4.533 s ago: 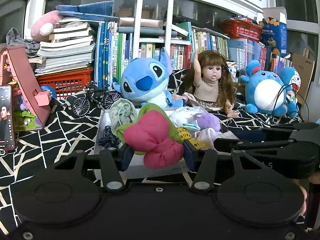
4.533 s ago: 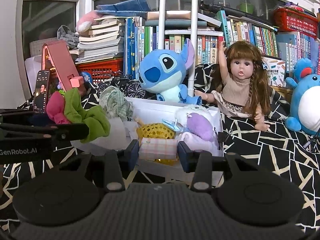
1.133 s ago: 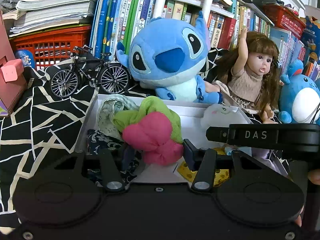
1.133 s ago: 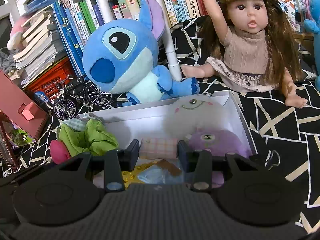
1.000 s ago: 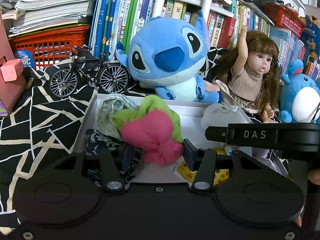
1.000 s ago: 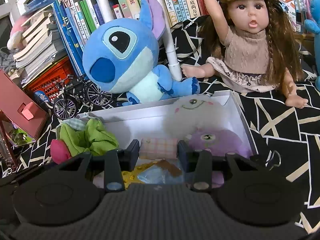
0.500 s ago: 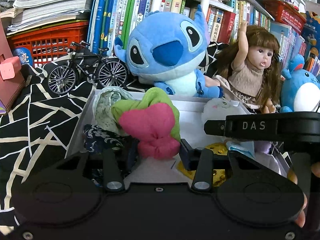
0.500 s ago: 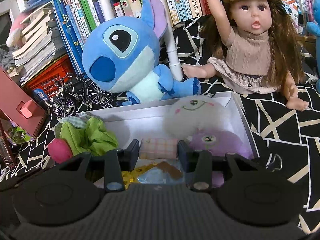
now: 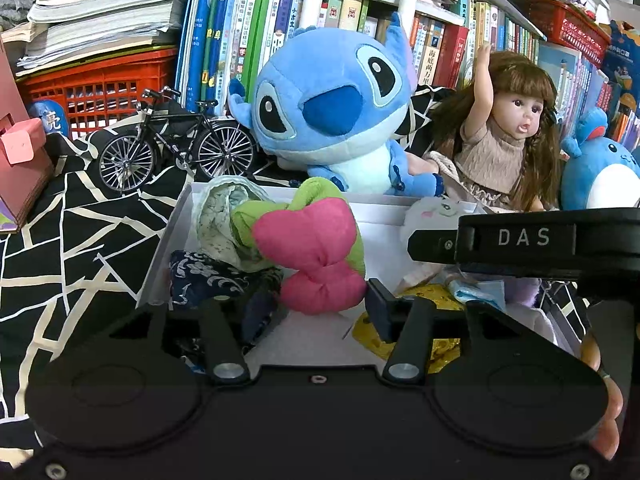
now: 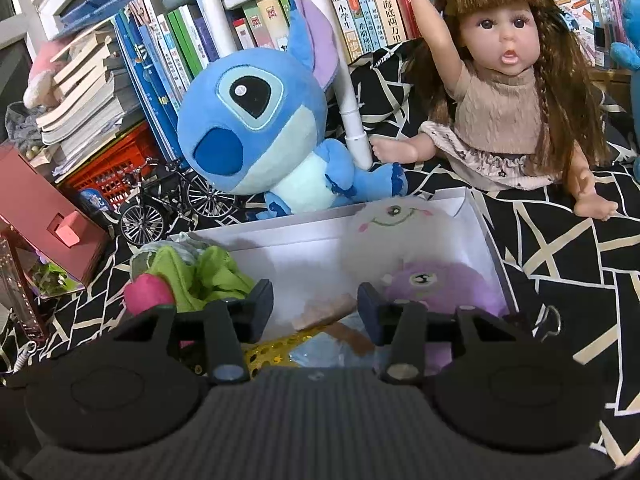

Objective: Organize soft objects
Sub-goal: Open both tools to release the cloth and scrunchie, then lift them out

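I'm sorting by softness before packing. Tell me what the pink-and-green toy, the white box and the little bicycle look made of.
Pink-and-green toy: stuffed fabric, matte and slightly fuzzy, with puckered seams and rounded lobes.
White box: probably cardboard; thin, flat, matte walls with crisp edges.
Little bicycle: rigid, likely metal; thin shiny spokes and a glossy black frame, though plastic parts can't be ruled out.

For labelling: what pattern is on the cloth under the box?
Black cloth with cream lines; left wrist view.

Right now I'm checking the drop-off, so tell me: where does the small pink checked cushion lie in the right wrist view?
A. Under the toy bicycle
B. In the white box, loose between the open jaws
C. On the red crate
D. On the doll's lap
B: the pink checked cushion lies tilted in the white box, between the right gripper jaws, which have just been opening and stand clear of it.
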`<state>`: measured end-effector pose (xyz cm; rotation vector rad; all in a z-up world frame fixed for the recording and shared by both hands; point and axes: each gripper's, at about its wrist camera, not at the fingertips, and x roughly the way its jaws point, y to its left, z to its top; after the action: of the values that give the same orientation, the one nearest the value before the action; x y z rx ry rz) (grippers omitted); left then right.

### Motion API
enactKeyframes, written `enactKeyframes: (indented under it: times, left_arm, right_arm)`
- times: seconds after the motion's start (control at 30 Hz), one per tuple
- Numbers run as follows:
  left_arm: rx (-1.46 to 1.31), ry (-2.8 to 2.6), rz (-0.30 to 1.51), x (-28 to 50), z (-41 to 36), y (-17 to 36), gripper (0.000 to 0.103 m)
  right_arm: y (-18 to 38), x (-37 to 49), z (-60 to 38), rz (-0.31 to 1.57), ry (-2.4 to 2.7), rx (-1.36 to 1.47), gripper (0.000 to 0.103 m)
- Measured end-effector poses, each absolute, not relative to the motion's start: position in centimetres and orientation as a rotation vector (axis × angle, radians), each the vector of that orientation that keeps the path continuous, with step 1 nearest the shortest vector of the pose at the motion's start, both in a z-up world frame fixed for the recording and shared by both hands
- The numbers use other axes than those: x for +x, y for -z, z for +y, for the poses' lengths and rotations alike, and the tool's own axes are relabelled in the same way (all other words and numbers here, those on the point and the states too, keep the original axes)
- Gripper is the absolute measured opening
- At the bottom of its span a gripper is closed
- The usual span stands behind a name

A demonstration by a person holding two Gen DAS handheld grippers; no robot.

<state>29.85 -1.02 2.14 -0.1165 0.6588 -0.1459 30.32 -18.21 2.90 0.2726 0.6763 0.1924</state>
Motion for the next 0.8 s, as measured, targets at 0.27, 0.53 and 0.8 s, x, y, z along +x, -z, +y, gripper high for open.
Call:
enactKeyframes:
  times: [0.27, 0.53, 0.8]
  left_arm:
    - [-0.101, 0.141, 0.635, 29.1, -1.1, -2.8, 0.067]
    - [-0.102, 0.14, 0.615, 28.1, -1.2, -3.7, 0.082]
    - [-0.105, 0.145, 0.588, 26.7, -1.0, -4.8, 0.089]
  right_arm:
    - [-3.5, 29.6, -18.3, 0.657, -0.202, 0.281, 0.063]
    - [-4.5, 28.5, -18.5, 0.623, -0.213, 0.279, 0.069]
    - [-6.1, 26.6, -18.5, 0.56, -0.236, 0.258, 0.08]
